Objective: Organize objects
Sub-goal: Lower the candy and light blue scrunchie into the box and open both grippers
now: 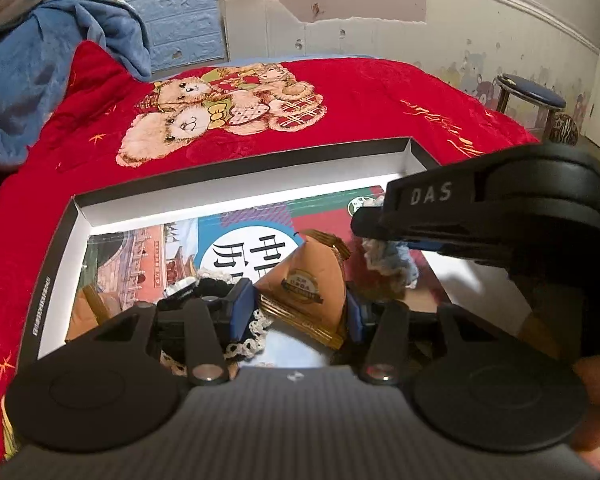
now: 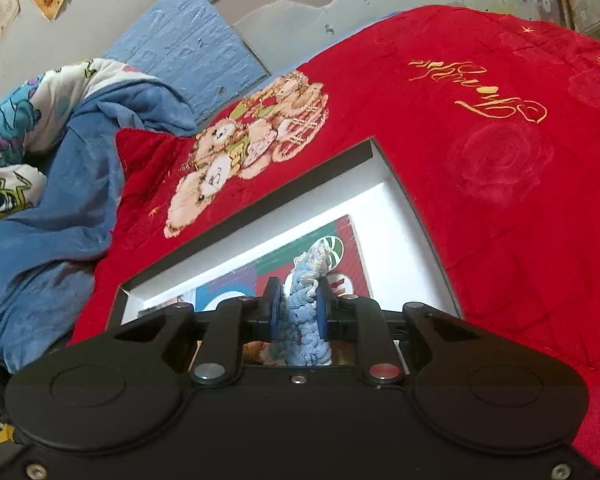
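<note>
A shallow box with white inner walls [image 1: 236, 182] lies on the red blanket; it also shows in the right wrist view [image 2: 396, 216]. A colourful book [image 1: 236, 248] lies flat in it. My left gripper [image 1: 300, 312] is shut on a tan pyramid-shaped packet [image 1: 300, 276] with a round gold label, held over the box. My right gripper [image 2: 298, 312] is shut on a blue and white fluffy yarn piece [image 2: 304, 320], above the box's right part. In the left wrist view the right gripper [image 1: 364, 226] comes in from the right with the yarn piece [image 1: 392, 256] hanging below it.
A black and white lace item [image 1: 244, 344] and a black scrunchie [image 1: 216, 280] lie in the box by my left fingers. A red teddy-bear blanket [image 1: 340, 120] covers the bed. Blue bedding [image 1: 40, 80] is piled at the left. A stool [image 1: 532, 96] stands at the right.
</note>
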A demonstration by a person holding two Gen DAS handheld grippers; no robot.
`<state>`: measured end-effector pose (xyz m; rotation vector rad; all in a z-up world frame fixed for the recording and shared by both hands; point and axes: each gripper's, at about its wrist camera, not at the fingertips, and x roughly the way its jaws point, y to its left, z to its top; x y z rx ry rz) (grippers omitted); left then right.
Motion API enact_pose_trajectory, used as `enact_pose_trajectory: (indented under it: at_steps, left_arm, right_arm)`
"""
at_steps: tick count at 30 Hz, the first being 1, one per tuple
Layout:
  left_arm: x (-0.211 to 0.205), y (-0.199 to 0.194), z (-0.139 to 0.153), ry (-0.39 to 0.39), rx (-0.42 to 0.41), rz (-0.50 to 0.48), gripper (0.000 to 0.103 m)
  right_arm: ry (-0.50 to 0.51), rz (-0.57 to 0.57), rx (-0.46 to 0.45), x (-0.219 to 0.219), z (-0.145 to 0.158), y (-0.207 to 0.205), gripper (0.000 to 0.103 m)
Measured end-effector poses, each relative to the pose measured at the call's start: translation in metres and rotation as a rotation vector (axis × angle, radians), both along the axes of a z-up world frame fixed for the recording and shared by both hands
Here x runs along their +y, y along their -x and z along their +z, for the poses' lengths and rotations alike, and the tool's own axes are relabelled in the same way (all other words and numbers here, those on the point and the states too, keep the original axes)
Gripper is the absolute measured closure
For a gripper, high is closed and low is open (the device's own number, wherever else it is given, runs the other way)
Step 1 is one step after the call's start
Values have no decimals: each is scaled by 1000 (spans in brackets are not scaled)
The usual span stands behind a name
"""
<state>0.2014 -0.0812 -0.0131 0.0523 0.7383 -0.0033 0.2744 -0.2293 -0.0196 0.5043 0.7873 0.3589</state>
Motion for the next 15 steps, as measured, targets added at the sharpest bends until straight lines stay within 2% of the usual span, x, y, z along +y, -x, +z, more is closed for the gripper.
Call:
enact_pose_trajectory:
  at_steps: [3,15]
  left_arm:
    - [3,-1,0,18,0,10,51]
    - [0,-1,-1,3,5,8,49]
  right_arm:
    - [-7,2,19,1,-5,-1,85]
    - [-28,3,36,-1,-6,-2,85]
